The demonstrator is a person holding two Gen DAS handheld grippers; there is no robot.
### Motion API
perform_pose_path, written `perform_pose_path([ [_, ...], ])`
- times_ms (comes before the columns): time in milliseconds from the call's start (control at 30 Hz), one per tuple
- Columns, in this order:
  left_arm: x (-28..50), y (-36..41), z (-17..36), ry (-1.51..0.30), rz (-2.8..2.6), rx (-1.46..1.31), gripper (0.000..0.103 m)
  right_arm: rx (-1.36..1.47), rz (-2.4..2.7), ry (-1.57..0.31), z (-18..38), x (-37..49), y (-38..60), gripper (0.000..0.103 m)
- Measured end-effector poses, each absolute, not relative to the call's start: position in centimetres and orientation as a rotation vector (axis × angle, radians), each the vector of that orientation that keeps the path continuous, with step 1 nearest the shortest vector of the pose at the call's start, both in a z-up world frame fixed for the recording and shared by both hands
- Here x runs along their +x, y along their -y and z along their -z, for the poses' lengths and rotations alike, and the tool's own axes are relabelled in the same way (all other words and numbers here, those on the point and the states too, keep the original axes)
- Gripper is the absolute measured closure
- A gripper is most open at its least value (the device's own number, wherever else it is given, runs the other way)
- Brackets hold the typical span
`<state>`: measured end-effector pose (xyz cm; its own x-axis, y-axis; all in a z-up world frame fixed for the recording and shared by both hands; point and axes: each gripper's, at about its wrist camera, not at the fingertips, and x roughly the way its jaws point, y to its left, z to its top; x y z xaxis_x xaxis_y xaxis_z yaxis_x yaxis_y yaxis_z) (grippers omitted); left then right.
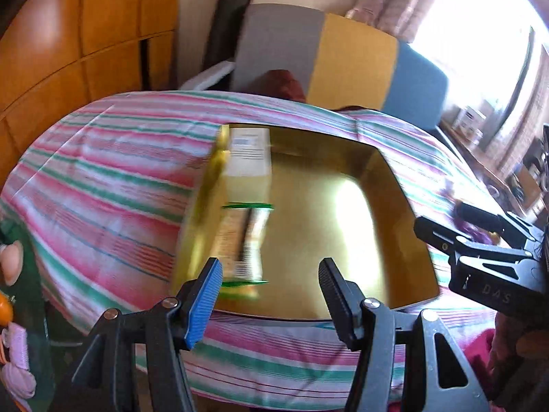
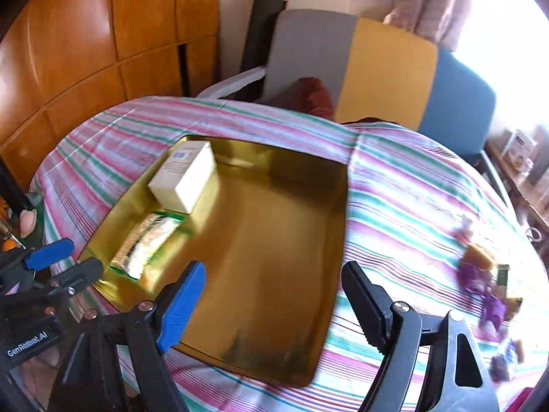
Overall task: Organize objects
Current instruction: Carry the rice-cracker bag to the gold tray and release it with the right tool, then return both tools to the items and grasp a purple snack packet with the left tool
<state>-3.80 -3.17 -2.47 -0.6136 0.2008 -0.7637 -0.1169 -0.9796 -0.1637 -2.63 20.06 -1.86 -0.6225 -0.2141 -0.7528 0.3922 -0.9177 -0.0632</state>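
A shallow gold tray (image 1: 346,240) (image 2: 274,274) lies on a striped cloth. Inside it, along its left side, sit a white box (image 1: 247,152) (image 2: 187,175) and a green-edged snack packet (image 1: 244,243) (image 2: 145,243). My left gripper (image 1: 269,274) is open and empty, just above the tray's near edge, close to the packet. My right gripper (image 2: 274,281) is open and empty over the tray's near right part. It also shows at the right in the left wrist view (image 1: 480,240). Several purple-wrapped small items (image 2: 480,274) lie on the cloth right of the tray.
The striped cloth (image 1: 109,171) (image 2: 411,206) covers the table. A grey, yellow and blue chair back (image 2: 360,68) stands behind it. A wooden cabinet (image 2: 85,51) is at left. A side shelf with small items (image 2: 521,158) is at far right.
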Motion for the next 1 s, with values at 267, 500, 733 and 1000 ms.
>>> perform_pose_path([
  [267, -3.5, -2.7, 0.5, 0.007, -2.567, -1.189, 0.044, 1.128, 2.638, -0.300, 0.9, -1.3, -26.0, 0.016],
  [500, -3.3, -9.3, 0.0, -0.122, -2.400, -1.134, 0.044, 1.273, 2.698, -0.184, 1.8, -1.7, -34.7, 0.016],
  [733, -3.4, -15.6, 0.3, -0.201, -2.241, -1.127, 0.045, 1.487, 2.754, 0.007, 0.9, -2.3, -47.5, 0.016],
  [1000, -4.0, -23.0, 1.4, -0.217, -2.090, -1.163, 0.048, 1.756, 2.774, 0.408, 2.2, -2.2, -63.2, 0.016],
])
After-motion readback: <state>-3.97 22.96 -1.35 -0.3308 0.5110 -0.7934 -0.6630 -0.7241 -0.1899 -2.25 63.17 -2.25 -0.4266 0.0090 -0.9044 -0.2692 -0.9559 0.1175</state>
